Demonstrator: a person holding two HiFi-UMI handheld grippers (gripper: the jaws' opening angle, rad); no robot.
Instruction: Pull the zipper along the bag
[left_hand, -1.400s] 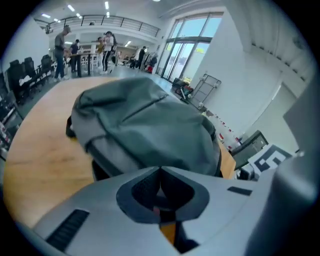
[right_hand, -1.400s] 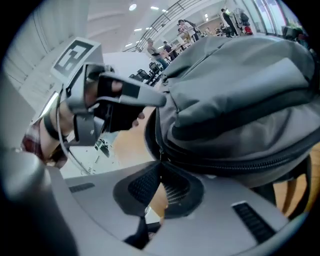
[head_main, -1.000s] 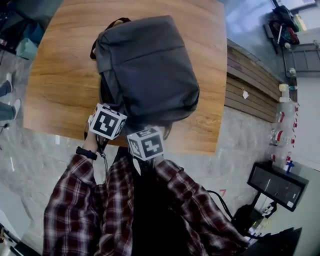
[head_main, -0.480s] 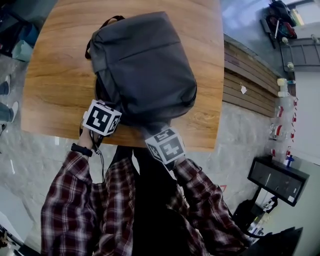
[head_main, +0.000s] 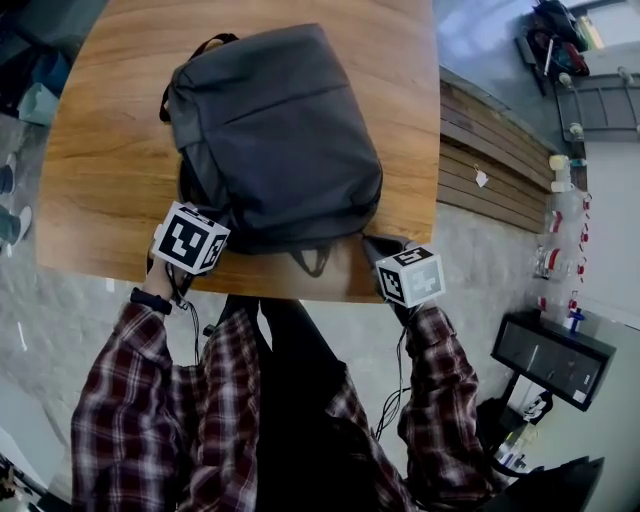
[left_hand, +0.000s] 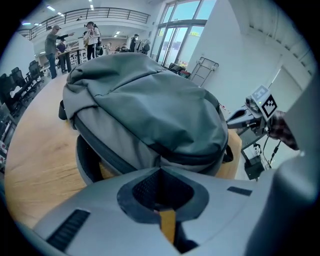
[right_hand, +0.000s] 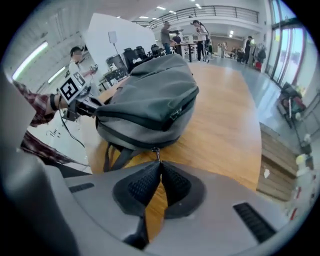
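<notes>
Seen from the head view, a dark grey backpack (head_main: 270, 130) lies flat on a wooden table (head_main: 100, 160) in the upper centre. Its long axis runs from the table's near edge toward the upper left. At lower left, the left hand-held gripper (left_hand: 161, 169) is closed, pinching the backpack's near edge. At lower right, the right hand-held gripper (right_hand: 159, 161) is clamped on the zipper pull (right_hand: 153, 150) at the backpack's near right corner.

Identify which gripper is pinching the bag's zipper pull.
The right gripper: its shut jaws pinch the zipper pull; the left gripper clamps the edge of the bag.
</notes>
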